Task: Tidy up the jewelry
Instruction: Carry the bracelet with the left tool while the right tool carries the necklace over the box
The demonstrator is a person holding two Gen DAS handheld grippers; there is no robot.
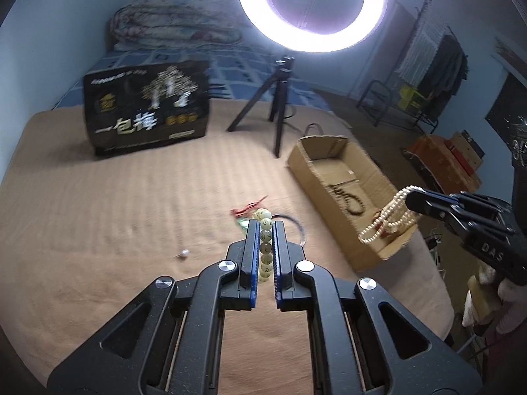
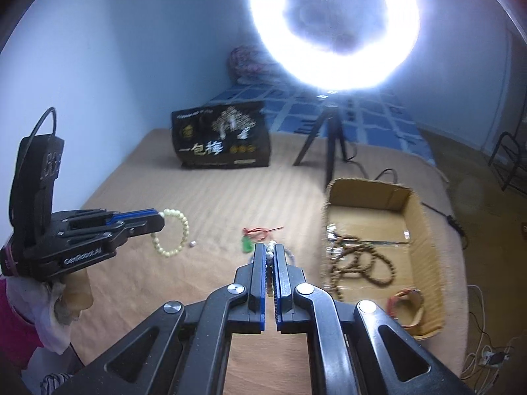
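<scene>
Between the blue pads of the left gripper [image 1: 265, 227], a bracelet of pale green beads [image 1: 265, 247] was clamped, its loop hanging clear of the tan bedcover [image 1: 115, 197]. The right gripper [image 2: 270, 252] was likewise closed, on a strand of small cream pearls [image 1: 388, 220] that dangled over the near end of the open cardboard box [image 1: 332, 146] at about three o'clock of the left gripper. The step in hand looked like carrying both pieces to the box, where a dark brown bead string [image 2: 359, 260] already lay. Next, each gripper would probably need to come over the box's open top before its jaws part, the left one having the farther way to go. Still on the cover, toward twelve o'clock from the grippers, were a green pendant on red cord [image 2: 247, 243] and, toward ten o'clock, a small silvery bead [image 1: 183, 253]. Farther out stood a black bag [image 1: 146, 108] with large characters reading 一包梅; the left gripper's body read "GenRobot.AI" and the right's "DAS".
</scene>
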